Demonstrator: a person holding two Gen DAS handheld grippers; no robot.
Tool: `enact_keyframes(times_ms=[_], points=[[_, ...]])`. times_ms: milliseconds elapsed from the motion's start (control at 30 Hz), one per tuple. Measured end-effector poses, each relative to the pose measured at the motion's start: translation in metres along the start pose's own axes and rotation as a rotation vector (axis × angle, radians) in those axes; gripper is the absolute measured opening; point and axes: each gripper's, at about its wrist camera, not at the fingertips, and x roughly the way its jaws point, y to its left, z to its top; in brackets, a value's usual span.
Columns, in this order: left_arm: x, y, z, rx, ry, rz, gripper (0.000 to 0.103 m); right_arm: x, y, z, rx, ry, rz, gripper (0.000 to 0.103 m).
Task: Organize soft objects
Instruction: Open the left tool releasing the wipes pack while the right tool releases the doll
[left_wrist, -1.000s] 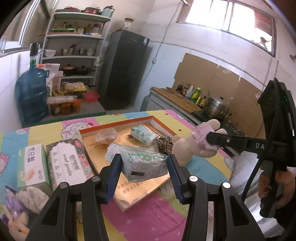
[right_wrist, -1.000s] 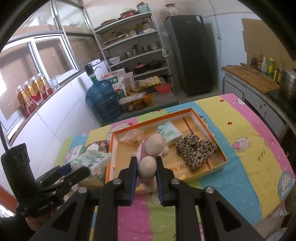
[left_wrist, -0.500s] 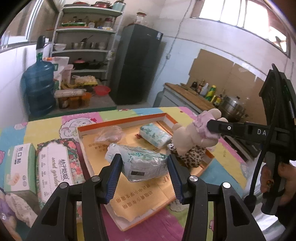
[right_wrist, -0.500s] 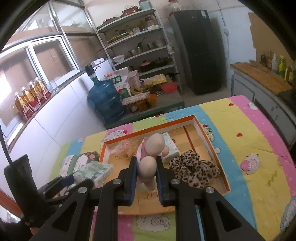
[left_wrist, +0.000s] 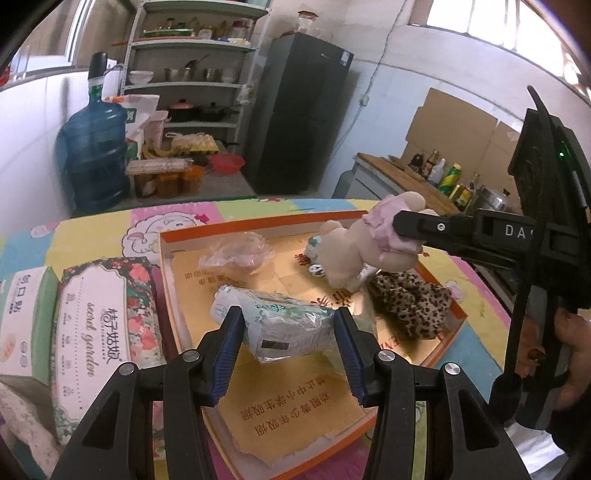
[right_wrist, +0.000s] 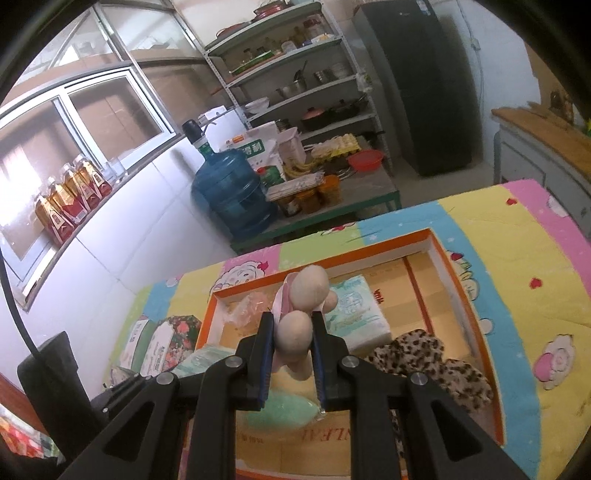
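The left gripper (left_wrist: 288, 345) is clamping a tissue pack (left_wrist: 271, 325), long axis crosswise, over the orange tray (left_wrist: 458, 315), while the right gripper (right_wrist: 293, 332), at two o'clock, is pinching a plush toy (right_wrist: 301, 314) above it.

A silvery-green tissue pack (left_wrist: 280, 325) is hanging pinched between blue pads at lower centre of the left wrist view, above the orange-rimmed box (left_wrist: 258, 225). A beige plush toy (left_wrist: 354, 254) in a pink dress is dangling upper right, over a leopard-print cloth (left_wrist: 410, 302) and a second tissue pack (right_wrist: 354, 314) lying in the box.
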Motion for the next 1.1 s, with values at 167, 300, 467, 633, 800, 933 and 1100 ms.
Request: enact_keyframes(times_ms=[167,300,467,633,800,933,1100], points=[[0.01,0.001,-0.002,-0.006,0.011,0.011,0.051,0.017,-0.007,-0.002,0.035,0.032,0.027,0.019],[0.017,0.001,-0.003,-0.011,0.023,0.012,0.051,0.029,-0.008,-0.008,0.009,0.059,0.009,0.019],[0.023,0.002,-0.007,-0.006,0.039,0.012,0.051,0.037,-0.01,-0.015,0.012,0.095,0.01,0.02],[0.026,0.0,-0.01,0.011,0.043,0.008,0.051,0.042,-0.01,-0.019,0.01,0.121,0.004,0.021],[0.029,-0.003,-0.011,0.03,0.054,-0.006,0.051,0.044,-0.01,-0.023,0.024,0.137,-0.024,0.027],[0.028,-0.007,-0.011,0.044,0.044,0.007,0.056,0.04,-0.014,-0.027,0.04,0.132,-0.033,0.052],[0.022,-0.008,-0.01,0.044,0.032,0.003,0.064,0.032,-0.017,-0.029,0.045,0.118,-0.052,0.052]])
